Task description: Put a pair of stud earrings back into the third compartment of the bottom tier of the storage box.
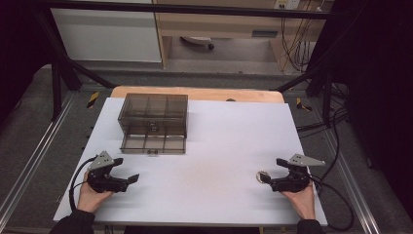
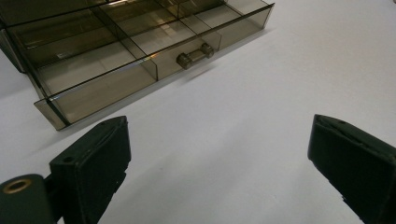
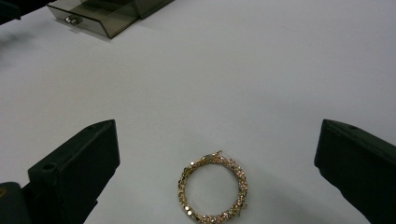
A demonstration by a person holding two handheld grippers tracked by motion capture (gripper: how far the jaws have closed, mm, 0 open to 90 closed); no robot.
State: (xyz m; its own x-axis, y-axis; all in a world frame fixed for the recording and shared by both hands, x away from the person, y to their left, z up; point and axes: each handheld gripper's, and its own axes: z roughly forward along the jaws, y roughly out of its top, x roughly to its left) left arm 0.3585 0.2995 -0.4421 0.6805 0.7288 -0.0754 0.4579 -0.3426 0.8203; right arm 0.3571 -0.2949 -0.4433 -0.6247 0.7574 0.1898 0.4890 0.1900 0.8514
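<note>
Reaching for the gold bracelet (image 3: 213, 192) near the table's (image 1: 219, 146) right front corner, I keep my right gripper (image 3: 212, 172) wide open around it, gripping nothing. Next I squeeze it gently and carry it to the open drawer (image 2: 140, 51). My left gripper (image 2: 219, 158) waits open, empty.

left gripper (image 1: 127, 181) near table's left edge, hand-held | right gripper (image 1: 271, 181) beside gold bracelet (image 1: 263, 177) | smoky drawer box (image 1: 154, 122), bottom drawer out
</note>
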